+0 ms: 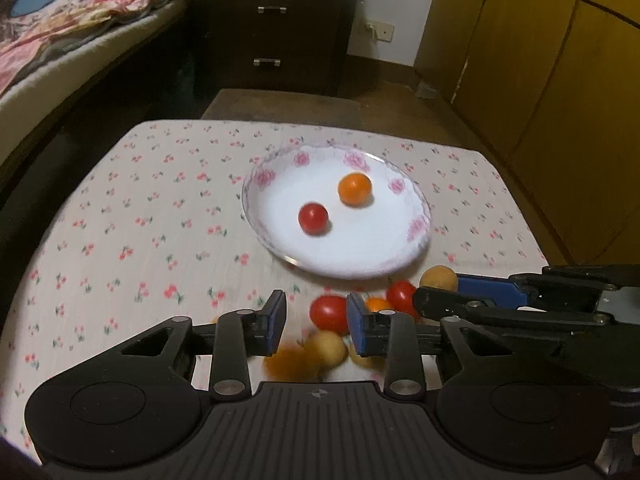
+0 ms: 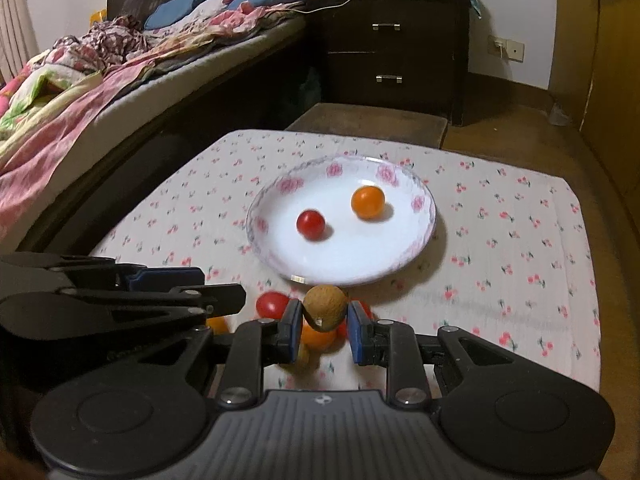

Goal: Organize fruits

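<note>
Gaping over a blurred heap of red, orange and yellow fruits [image 1: 332, 332], the left gripper [image 1: 316, 320] holds nothing; only the right view shows the right gripper [image 2: 324, 326] pinching a round tan fruit [image 2: 325, 307] near the floral-rimmed white plate [image 2: 280, 258] on the cherry-print bench [image 2: 500, 280], bed [image 2: 80, 100] far left.

The left gripper [image 1: 316, 324] is low over the cloth, near the plate [image 1: 280, 248], and its two fingers stand apart with nothing between them. The right gripper [image 2: 324, 320] is just beside it, fingers closed on a tan round fruit [image 2: 325, 307].
</note>
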{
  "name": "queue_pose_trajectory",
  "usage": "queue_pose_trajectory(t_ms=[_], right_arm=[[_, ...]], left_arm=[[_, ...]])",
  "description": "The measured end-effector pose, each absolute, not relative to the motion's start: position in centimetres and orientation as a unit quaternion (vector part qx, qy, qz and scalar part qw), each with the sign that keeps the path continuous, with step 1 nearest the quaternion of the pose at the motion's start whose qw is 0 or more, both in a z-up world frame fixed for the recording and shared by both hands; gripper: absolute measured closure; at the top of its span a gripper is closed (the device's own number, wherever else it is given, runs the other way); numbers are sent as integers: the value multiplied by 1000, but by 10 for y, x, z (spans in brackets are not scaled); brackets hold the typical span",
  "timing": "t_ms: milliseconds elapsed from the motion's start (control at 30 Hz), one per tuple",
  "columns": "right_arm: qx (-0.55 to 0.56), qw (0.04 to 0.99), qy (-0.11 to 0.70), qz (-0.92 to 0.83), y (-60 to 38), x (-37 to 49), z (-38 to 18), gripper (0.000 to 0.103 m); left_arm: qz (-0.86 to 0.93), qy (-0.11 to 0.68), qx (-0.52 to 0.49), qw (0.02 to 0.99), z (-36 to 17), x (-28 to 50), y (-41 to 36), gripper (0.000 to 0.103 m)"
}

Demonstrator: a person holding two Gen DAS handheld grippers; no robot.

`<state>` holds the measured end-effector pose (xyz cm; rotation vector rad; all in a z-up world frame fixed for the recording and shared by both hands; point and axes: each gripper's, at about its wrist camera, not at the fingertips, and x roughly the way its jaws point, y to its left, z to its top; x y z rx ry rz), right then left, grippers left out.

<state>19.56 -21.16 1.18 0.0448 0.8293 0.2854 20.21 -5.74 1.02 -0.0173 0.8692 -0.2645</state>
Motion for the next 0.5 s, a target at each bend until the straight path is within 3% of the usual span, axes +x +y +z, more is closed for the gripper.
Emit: queue_pose_trajectory(t_ms=[200,500], right_arm=[[32,903,405,136,-215,214,9,77],[29,898,412,153,-212,197,5,77]], left_arm=[[-129,437,-16,890,4,210,-45,62],[-82,453,-34,887,-3,155,17,56]])
